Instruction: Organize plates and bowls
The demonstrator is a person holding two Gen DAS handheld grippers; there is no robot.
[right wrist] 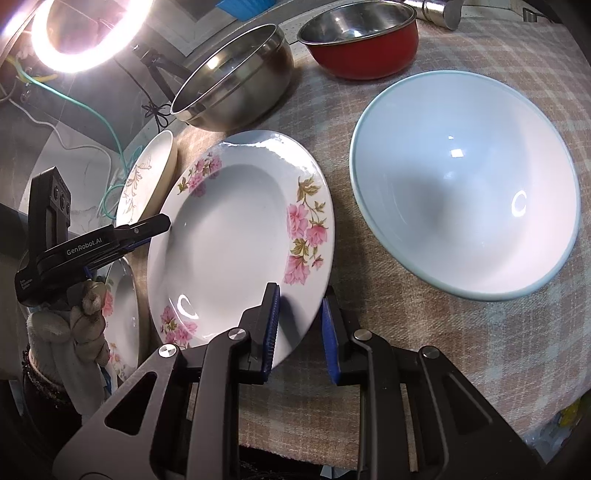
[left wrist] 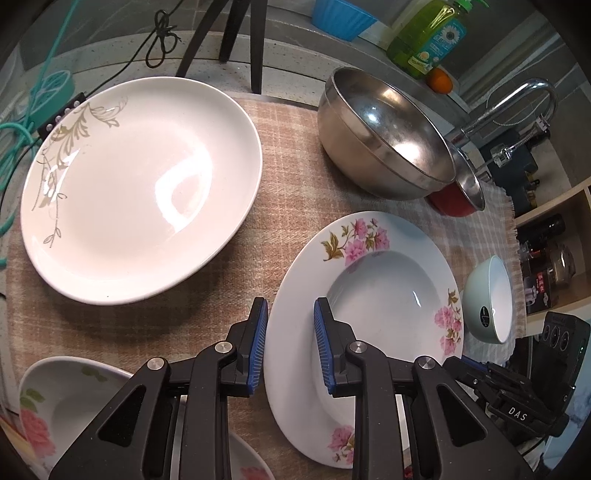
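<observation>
A white floral plate (left wrist: 388, 280) (right wrist: 229, 229) with pink flowers lies on the checked cloth (left wrist: 288, 147). My left gripper (left wrist: 290, 343) is shut on its left rim, one pad on each side of the edge; the right wrist view shows that gripper (right wrist: 155, 223) at the same rim. My right gripper (right wrist: 299, 325) is shut on the opposite rim, one pad over the plate and one past its edge, and its tip (left wrist: 458, 360) shows in the left wrist view. A large white plate (left wrist: 140, 192) (right wrist: 147, 177) with a gold leaf pattern lies beyond.
A steel bowl (left wrist: 388, 129) (right wrist: 236, 85) and a red bowl (left wrist: 458, 199) (right wrist: 365, 40) stand at the back. A pale blue bowl (left wrist: 487, 299) (right wrist: 465, 184) sits right of the plate. A floral bowl (left wrist: 66, 406) lies near left. A faucet (left wrist: 517, 99) and a ring light (right wrist: 85, 33) are nearby.
</observation>
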